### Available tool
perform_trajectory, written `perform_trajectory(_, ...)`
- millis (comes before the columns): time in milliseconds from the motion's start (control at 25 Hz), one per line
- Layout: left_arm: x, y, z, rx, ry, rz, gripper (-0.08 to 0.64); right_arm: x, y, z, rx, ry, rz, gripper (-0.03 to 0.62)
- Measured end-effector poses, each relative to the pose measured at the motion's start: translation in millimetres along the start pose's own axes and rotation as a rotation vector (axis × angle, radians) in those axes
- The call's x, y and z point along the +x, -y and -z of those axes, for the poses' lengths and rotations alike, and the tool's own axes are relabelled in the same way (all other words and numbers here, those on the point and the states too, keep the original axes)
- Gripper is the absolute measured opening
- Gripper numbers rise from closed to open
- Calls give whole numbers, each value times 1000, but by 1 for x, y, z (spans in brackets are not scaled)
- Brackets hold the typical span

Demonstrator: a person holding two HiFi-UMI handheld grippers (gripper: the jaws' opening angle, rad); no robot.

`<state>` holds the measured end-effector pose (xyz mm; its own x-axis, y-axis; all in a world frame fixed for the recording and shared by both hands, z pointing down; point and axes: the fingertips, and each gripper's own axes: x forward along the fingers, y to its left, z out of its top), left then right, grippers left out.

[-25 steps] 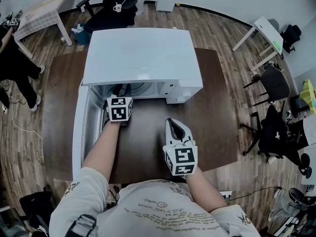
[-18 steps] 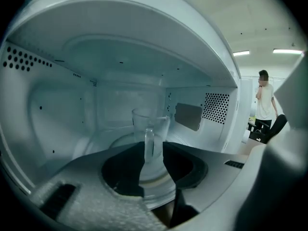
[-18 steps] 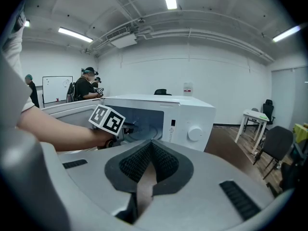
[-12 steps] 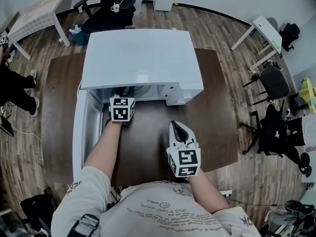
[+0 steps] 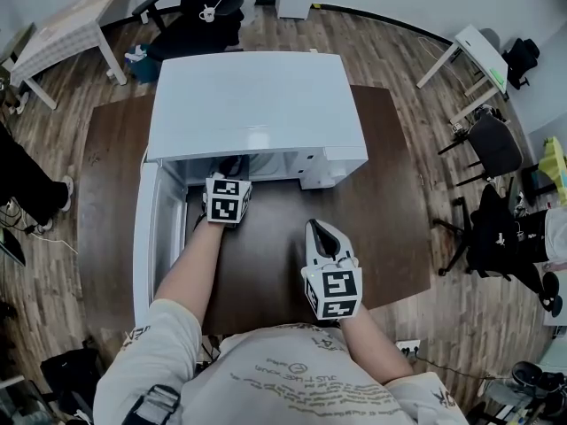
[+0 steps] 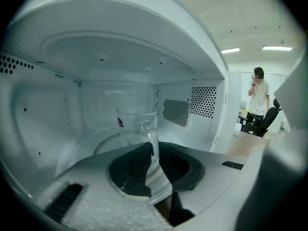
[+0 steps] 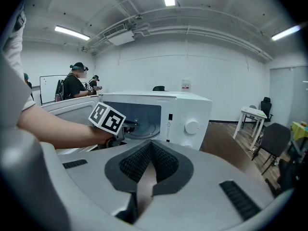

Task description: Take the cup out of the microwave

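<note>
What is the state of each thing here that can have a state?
Door, open, swung to the left.
Cup, upright inside the microwave, looks empty.
Left gripper, shut on the cup's handle.
Right gripper, shut, holding nothing, outside the microwave.

A dark brown counter point(image 5: 390, 202) stands on the wood-plank floor point(image 5: 390, 51). A white microwave point(image 5: 252, 96) sits on its far half, the door point(image 5: 144, 237) swung open along the counter's left side, toward the near edge.
</note>
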<state>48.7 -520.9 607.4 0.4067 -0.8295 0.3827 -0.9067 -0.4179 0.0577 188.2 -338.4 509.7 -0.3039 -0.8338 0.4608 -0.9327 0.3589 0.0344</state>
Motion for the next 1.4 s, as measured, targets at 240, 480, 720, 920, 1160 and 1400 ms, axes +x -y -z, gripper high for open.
perform_trajectory(240, 0, 24, 0, 18, 12, 102, 57, -1, 1, 2, 13, -4, 5, 15)
perform_trajectory(480, 6, 29, -3, 36, 30, 131, 57, -1, 6, 7, 20, -17, 14, 15)
perform_trajectory(720, 16, 31, -8, 35, 33, 130, 57, 5, 11, 11, 47, -35, 13, 15)
perform_trajectory(920, 24, 33, -9, 55, 34, 118, 57, 8, 17, 16, 67, -46, 20, 15)
perform_trajectory(1160, 25, 31, -9, 76, 22, 90, 25, 8, 25, 20, 77, -55, 31, 15)
perform_trajectory(1400, 14, 36, -8, 106, 22, 96, 24, 6, 24, 22, 72, -56, 30, 15)
